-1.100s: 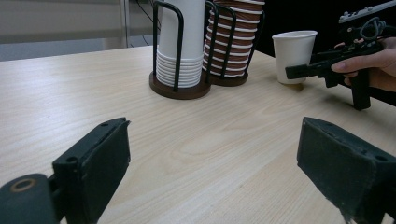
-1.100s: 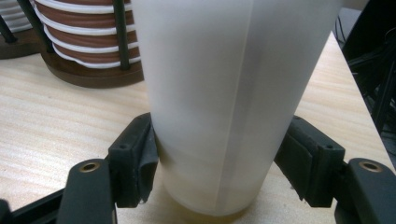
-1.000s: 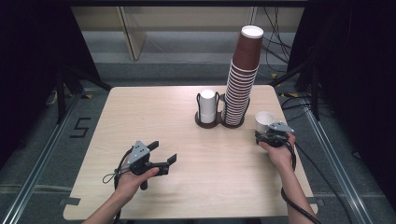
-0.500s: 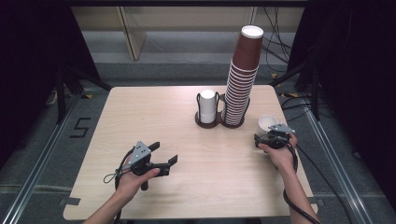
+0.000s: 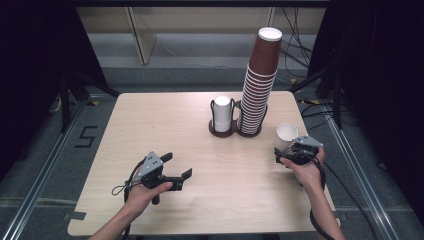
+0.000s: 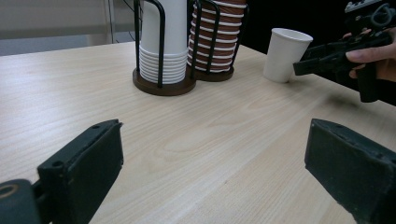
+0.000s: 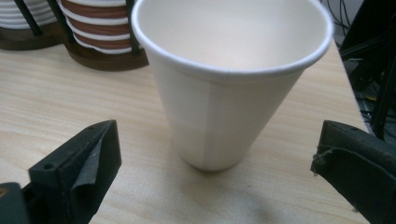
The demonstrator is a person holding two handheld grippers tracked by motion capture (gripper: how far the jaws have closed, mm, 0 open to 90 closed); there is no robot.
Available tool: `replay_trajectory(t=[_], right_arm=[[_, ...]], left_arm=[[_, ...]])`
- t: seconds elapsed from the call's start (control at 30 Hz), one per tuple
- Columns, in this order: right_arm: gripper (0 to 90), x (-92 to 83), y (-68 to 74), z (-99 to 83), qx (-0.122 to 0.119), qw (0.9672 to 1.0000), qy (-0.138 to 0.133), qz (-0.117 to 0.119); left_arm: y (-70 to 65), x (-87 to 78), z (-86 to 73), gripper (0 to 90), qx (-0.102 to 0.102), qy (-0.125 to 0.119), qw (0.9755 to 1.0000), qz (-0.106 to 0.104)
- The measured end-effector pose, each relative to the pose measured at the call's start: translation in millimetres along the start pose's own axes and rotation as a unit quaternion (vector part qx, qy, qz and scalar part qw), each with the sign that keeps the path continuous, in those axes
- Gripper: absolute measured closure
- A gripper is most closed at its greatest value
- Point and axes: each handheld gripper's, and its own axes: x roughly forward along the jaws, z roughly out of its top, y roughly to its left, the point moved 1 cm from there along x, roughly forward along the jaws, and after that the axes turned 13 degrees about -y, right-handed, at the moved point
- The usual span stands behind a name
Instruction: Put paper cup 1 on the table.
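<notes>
A white paper cup [image 5: 286, 134] [image 7: 229, 79] [image 6: 286, 54] stands upright near the table's right edge. My right gripper [image 5: 288, 149] [image 7: 217, 189] is just behind it, open. Its jaws have just been opening and now stand wide on either side of the cup's base without touching it. My left gripper [image 5: 177, 165] [image 6: 215, 168] rests low over the front left of the table. It is open, its jaws have just been opening a little further, and only bare wood lies between them. The right gripper [image 6: 336, 52] also appears far off in the left gripper view.
A dark two-slot wire rack [image 5: 235, 131] at the table's back middle holds a short stack of white cups [image 5: 222, 114] and a tall stack of brown cups [image 5: 259, 85]. The cup stands close to the rack and the table's right edge [image 5: 320, 165]. Light wood spans between the hands.
The right gripper's jaws have spread apart off the white cup, which now stands free on the table. The left hand has stayed in place.
</notes>
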Motion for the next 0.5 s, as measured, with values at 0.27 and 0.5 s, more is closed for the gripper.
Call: replay_trajectory(t=[0.27,0.5], right_arm=[[0.4,-13.3,-2.1,11.5,-0.012,0.9993,-0.035,0.001],[0.4,-22.9,5.7,24.6,-0.006,0.9978,-0.066,-0.003]], left_arm=[[-0.8,1.3,-1.9,3.9,0.002,0.0,1.0,-0.001],[-3.0,2.3,-2.6,3.7,0.009,0.005,0.9999,-0.003]])
